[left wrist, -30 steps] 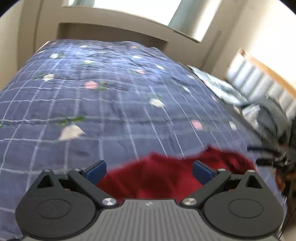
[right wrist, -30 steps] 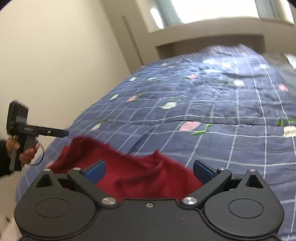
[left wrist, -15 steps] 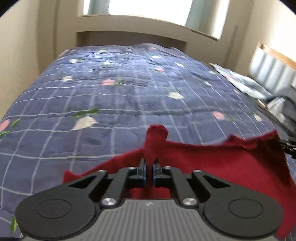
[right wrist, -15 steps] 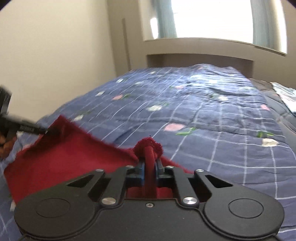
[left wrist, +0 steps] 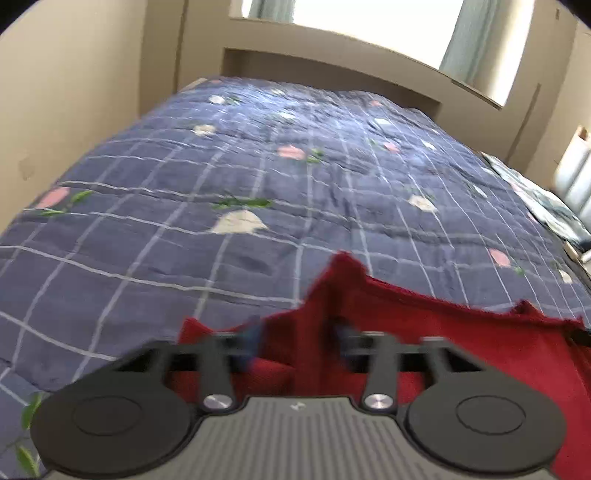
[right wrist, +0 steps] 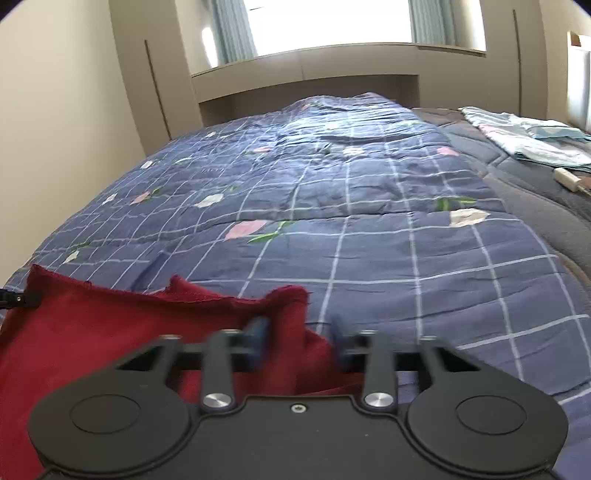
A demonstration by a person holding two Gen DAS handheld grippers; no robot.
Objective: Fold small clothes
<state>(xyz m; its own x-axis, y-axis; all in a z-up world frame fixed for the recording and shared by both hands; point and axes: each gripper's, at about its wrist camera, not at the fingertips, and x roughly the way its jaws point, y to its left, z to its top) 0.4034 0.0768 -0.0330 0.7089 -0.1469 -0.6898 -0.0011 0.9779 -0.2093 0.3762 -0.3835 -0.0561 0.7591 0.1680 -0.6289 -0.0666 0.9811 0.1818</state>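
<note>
A dark red garment lies on the blue checked quilt at the near edge of the bed. In the left wrist view a peak of its edge stands between the blurred blue fingertips of my left gripper, whose jaws are opening; the pads are off the cloth. In the right wrist view the red garment spreads to the left, and one bunched corner rises between the parting jaws of my right gripper, which are also opening. The tip of the left gripper shows at the garment's far left corner.
The quilt stretches far ahead to a beige ledge under a bright window. A beige wall runs along the left side. At the right lie a dark grey blanket, a pale blue folded cloth and a small white object.
Both grippers went from open over the cloth to shut on pinched red edges, and now their jaws have parted again. Both have sunk toward the bed, and the stretched cloth has slackened.
</note>
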